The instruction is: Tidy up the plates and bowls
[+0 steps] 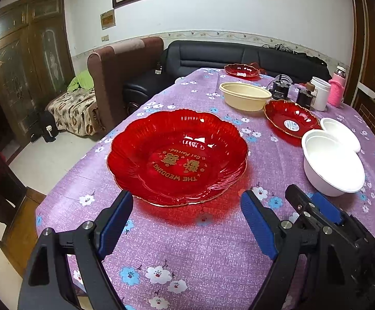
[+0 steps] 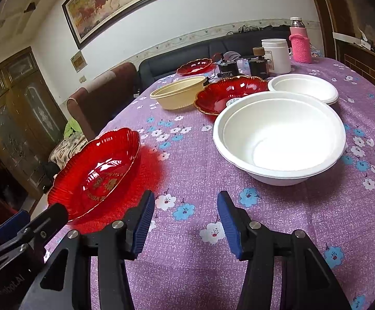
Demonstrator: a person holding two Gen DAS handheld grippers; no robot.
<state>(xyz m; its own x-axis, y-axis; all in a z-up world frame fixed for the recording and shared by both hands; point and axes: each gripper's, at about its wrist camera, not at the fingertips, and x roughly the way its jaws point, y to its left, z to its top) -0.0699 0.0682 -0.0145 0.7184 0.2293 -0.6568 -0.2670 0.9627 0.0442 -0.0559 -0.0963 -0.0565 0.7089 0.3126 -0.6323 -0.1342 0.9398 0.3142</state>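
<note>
Both grippers, left gripper (image 1: 187, 219) and right gripper (image 2: 186, 222), hung open and empty. The scalloped red translucent plastic plate (image 1: 178, 155) looked light, stiff, slick; best pinched at its near rim.

Home living room, probably: sofa (image 1: 239, 54), framed painting (image 2: 125, 5), clothed table (image 1: 187, 245).

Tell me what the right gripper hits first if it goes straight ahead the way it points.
Probably the purple flowered tablecloth, since the open right gripper tilts down; just beyond lies the large white round bowl. Depth is unclear.
</note>
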